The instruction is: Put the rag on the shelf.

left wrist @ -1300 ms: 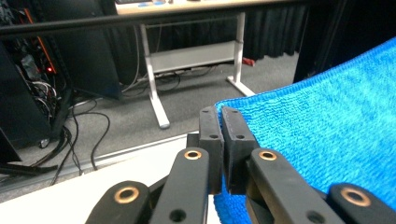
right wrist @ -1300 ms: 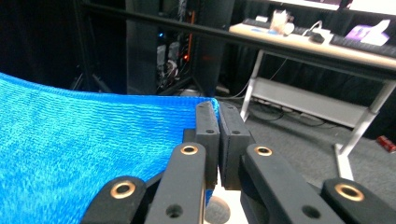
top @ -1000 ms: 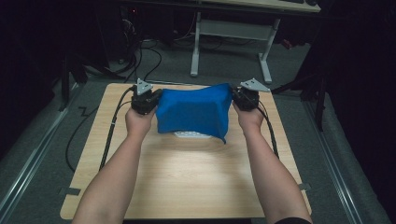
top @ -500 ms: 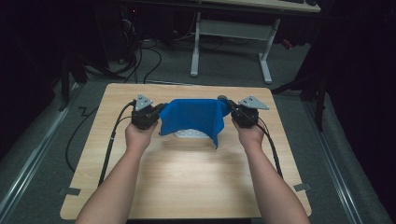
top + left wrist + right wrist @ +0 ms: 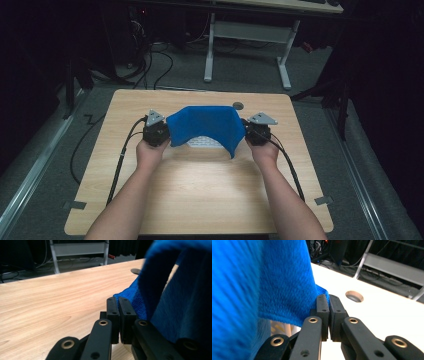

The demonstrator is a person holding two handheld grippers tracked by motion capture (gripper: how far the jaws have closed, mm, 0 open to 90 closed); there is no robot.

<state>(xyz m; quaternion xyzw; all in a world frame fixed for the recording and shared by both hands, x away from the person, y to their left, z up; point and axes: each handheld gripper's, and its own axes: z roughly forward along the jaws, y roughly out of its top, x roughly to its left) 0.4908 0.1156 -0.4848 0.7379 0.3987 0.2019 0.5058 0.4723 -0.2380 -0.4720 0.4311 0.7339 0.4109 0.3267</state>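
Blue cloth (image 5: 205,126) held up above the far half of the counter (image 5: 200,195), stretched between both grippers, its middle arched, right edge hanging lower. Left gripper (image 5: 156,131) fingers (image 5: 113,315) clenched on the cloth's left corner; right gripper (image 5: 257,131) fingers (image 5: 322,312) clenched on the right corner. A white patterned item (image 5: 202,142) lies under the cloth. Bare wood near, left and right. Round hole (image 5: 238,105) by the far edge. Forearms reach forward from the near side, hands level.
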